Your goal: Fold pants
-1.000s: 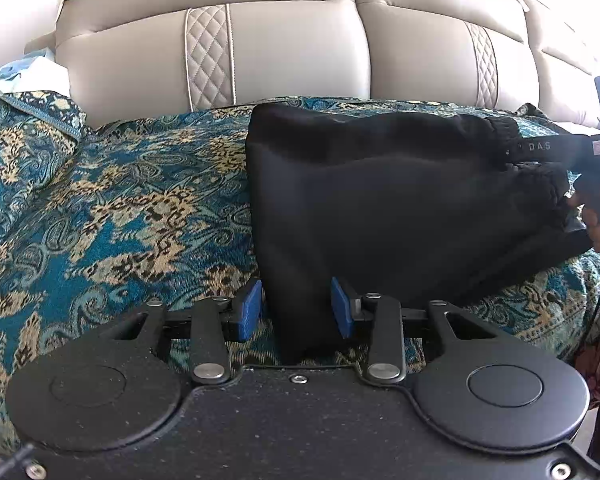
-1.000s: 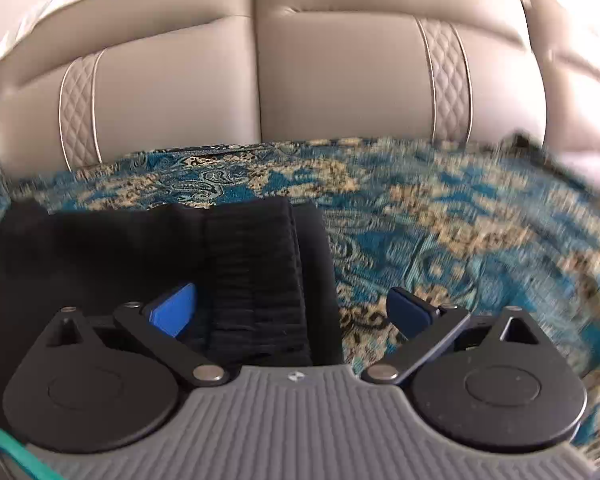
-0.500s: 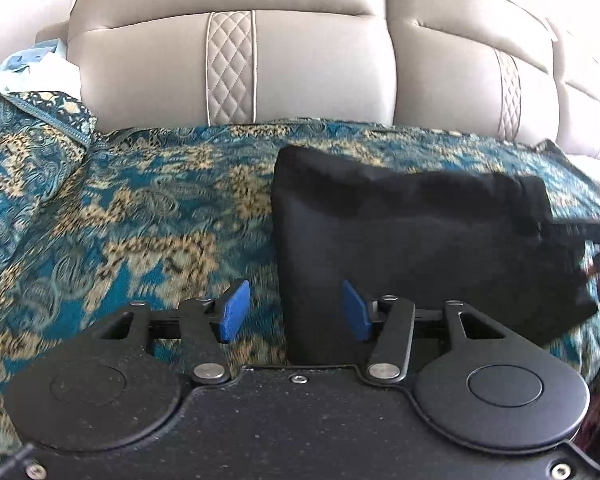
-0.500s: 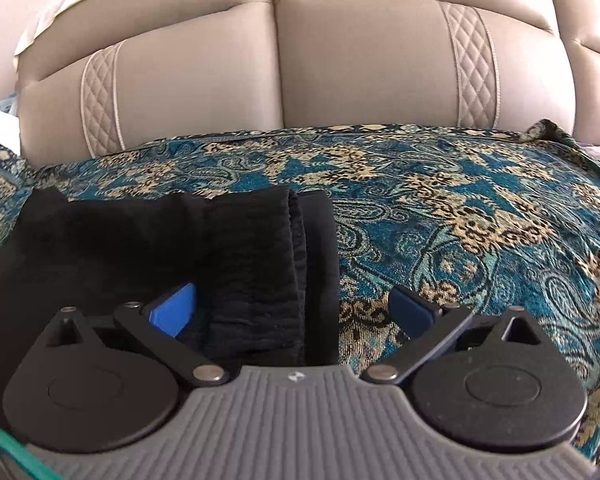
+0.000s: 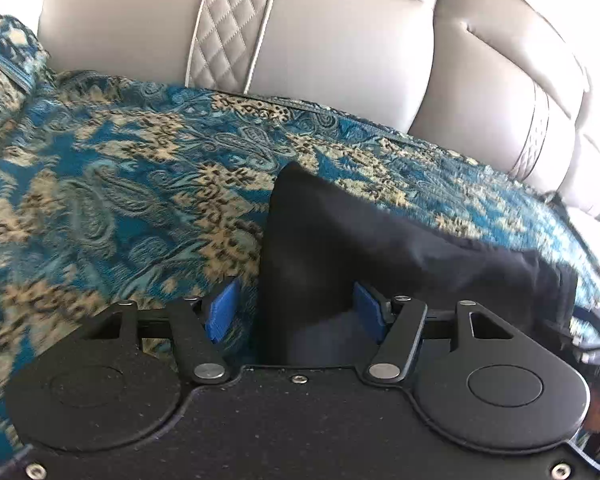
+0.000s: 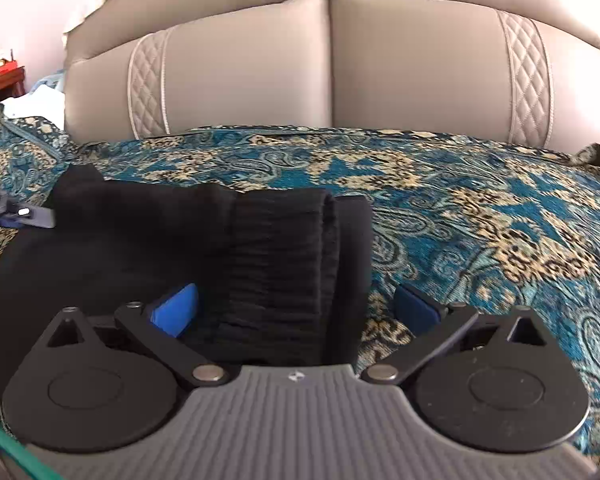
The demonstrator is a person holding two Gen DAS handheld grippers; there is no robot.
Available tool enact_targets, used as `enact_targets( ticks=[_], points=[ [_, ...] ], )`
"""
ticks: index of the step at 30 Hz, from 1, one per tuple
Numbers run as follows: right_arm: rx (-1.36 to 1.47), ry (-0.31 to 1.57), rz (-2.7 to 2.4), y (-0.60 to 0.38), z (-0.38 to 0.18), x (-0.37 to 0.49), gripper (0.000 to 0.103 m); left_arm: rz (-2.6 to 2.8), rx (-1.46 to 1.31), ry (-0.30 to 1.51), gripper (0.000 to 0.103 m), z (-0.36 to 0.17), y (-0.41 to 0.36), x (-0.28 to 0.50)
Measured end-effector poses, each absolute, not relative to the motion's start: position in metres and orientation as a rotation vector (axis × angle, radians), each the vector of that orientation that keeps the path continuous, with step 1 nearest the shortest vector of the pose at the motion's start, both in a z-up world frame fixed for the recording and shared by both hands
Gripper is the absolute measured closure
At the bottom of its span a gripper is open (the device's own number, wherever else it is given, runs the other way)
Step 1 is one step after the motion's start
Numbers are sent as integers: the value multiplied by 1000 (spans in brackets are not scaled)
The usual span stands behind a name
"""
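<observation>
No legible writing, folded black pants (image 6: 204,248) on paisley sofa cover (image 6: 480,208), between left claw (image 5: 296,316) opening, unpinched, waistband inside released right claw (image 6: 296,312)

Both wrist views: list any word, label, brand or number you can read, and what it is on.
Nothing is readable in either view.
Other hand-held gripper at the left edge of the right wrist view: small light marks, too blurred to read.
Black pants: no lettering shows.
Patterned cover: ornament only, no text.
</observation>
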State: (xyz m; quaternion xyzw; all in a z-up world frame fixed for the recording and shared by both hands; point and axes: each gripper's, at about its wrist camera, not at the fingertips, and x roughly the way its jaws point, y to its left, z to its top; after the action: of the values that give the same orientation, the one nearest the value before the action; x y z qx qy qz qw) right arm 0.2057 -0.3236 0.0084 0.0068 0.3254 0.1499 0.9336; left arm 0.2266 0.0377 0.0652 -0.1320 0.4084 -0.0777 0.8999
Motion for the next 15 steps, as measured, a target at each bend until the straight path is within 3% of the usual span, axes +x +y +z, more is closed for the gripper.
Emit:
enact_targets(
  ticks=[3,5,6,11,14,15],
  points=[
    [16,653,341,-322,9,207,10,-226,-294,856,27,62,37,245],
    [32,644,367,-323,10,210,18,-290,-301,862,14,57,36,255],
    [55,642,375,-325,11,212,24,-335,-304,865,0,55,34,259],
    [178,650,379,-337,13,220,33,-379,-383,844,1,49,38,268],
    [167,648,373,-334,13,219,35,-364,-416,822,13,46,45,264],
    [174,649,375,-333,13,219,37,-355,-405,814,22,46,46,261]
  ],
)
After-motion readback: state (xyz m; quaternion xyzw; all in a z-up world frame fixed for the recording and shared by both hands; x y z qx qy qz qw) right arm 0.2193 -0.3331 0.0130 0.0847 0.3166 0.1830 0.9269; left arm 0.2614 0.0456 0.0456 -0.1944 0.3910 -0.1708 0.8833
